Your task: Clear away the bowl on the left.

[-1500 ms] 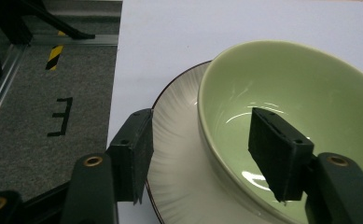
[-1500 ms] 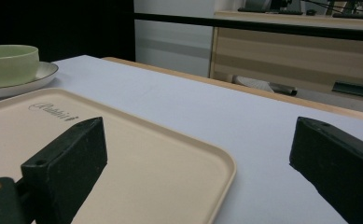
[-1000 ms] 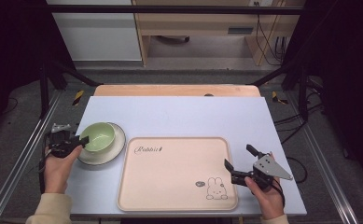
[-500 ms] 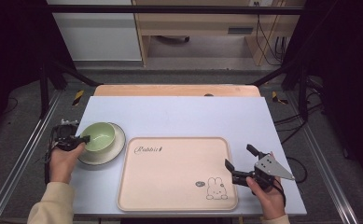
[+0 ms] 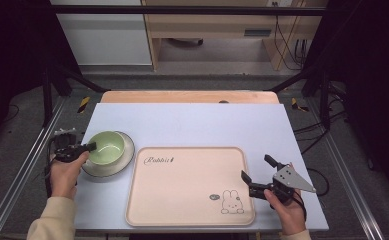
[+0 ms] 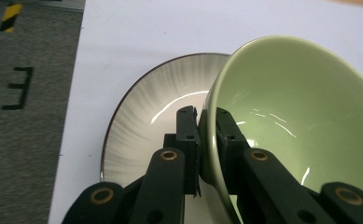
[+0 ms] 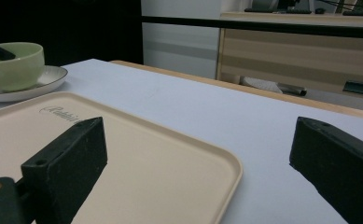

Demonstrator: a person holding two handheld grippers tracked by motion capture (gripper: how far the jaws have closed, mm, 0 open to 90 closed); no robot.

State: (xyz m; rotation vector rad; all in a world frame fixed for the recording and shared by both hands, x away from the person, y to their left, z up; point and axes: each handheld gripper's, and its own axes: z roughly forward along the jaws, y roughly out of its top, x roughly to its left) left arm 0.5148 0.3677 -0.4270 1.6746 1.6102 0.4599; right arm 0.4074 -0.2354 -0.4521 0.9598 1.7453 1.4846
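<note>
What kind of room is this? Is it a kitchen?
Probably not a kitchen. It looks like a lab or workshop: the white table sits in a metal frame, cables hang by a wooden desk, and the person's left gripper clamps a green bowl.
</note>
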